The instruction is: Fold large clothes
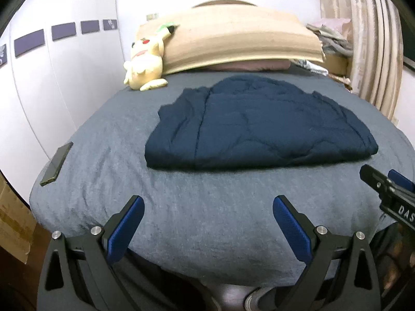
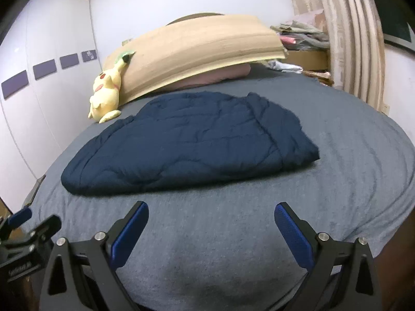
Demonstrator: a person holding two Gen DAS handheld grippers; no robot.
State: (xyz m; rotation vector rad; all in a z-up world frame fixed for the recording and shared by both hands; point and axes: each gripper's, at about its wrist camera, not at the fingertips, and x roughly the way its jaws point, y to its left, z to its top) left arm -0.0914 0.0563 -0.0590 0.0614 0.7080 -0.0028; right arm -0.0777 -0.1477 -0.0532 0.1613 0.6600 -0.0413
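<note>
Navy quilted fabric, a folded garment [image 1: 256, 124], lies flat on the grey-sheeted bed [image 1: 181, 207], in the middle of the mattress and well apart from both grippers. What kind of garment it is cannot be told; only stitched padding and one fold line down its left part show. The left gripper [image 1: 207, 207] hangs over the near edge of the bed with its blue-padded fingers spread wide and nothing between them. The right gripper [image 2: 211, 213] is likewise wide apart and empty, just short of the garment's near hem. Each gripper shows in the other's view only as a cut-off tip at the frame edge.

At the head of the bed a yellow plush toy [image 1: 145, 62] leans against a tan board [image 1: 233, 39], which hides most of a pinkish pillow [image 1: 249, 66] beneath it. A dark flat slab [image 1: 57, 163], perhaps a phone, lies at the bed's left edge. Crumpled items [image 2: 301, 36] behind the board are too jumbled to identify.
</note>
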